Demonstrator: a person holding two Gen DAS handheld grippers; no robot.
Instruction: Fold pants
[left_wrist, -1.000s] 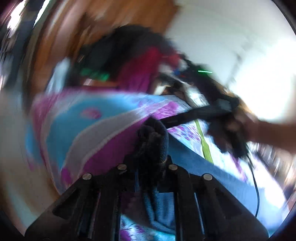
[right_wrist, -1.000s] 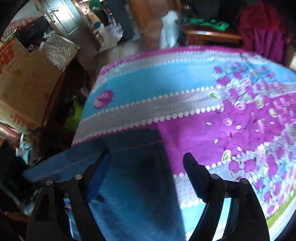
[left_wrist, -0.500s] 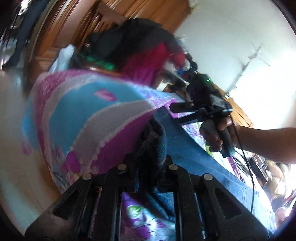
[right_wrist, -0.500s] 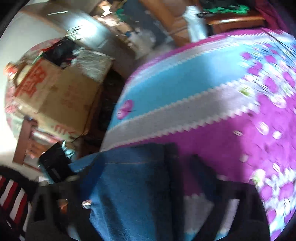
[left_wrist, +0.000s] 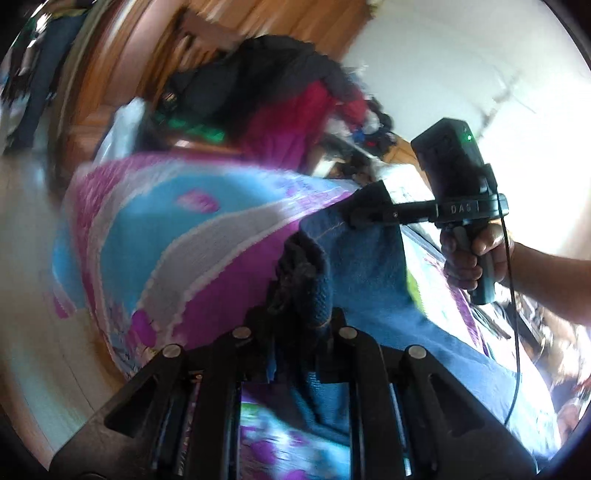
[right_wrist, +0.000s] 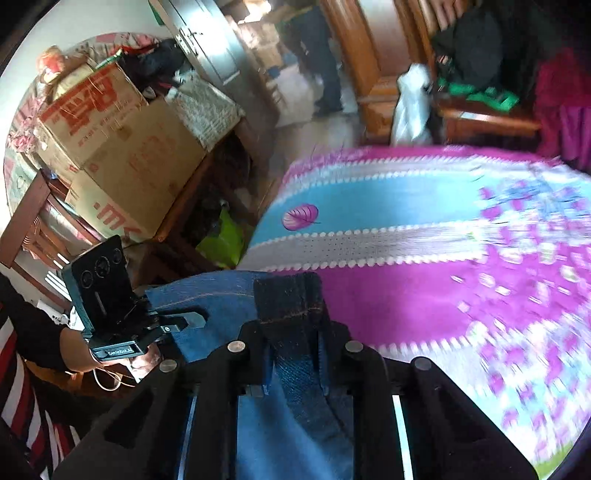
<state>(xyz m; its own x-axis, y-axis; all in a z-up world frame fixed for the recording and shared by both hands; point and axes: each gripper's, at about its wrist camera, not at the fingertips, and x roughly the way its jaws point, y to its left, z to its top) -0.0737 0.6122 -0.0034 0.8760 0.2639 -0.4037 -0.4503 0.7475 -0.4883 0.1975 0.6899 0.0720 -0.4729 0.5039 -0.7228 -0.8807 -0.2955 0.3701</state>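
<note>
- Cluttered bedroom: bed with a floral bedspread (right_wrist: 424, 206) in magenta, cyan and grey-white bands fills most of both views; wooden furniture (right_wrist: 373, 70) behind it.
- Cardboard boxes (right_wrist: 110, 147) stacked on a wooden table left of the bed in the right wrist view; green bag (right_wrist: 221, 240) on the floor below them.
- Pile of dark, red and purple clothes (left_wrist: 280, 96) on furniture beyond the bed's far end, with a white plastic bag (left_wrist: 122, 129) beside it.
- Blue denim pants (left_wrist: 369, 266) lie on the bedspread near its edge, with one end raised off the bed.
- Left gripper (left_wrist: 295, 314): jaws pressed together on a bunched dark fold of the pants, fabric sticking up between the fingers.
- Right gripper (right_wrist: 295, 332): jaws clamped on a dark denim band of the pants, which runs up between the fingers and out past the tips.
- Left wrist view also shows the right gripper from the side, tips pinching the pants edge, with a hand (left_wrist: 472, 254) around its handle and a cable hanging below.
- Right wrist view shows the left gripper at the left, tips at the same denim edge; a dark sleeve (right_wrist: 33, 328) sits behind it.
- Both views partly motion-blurred.
</note>
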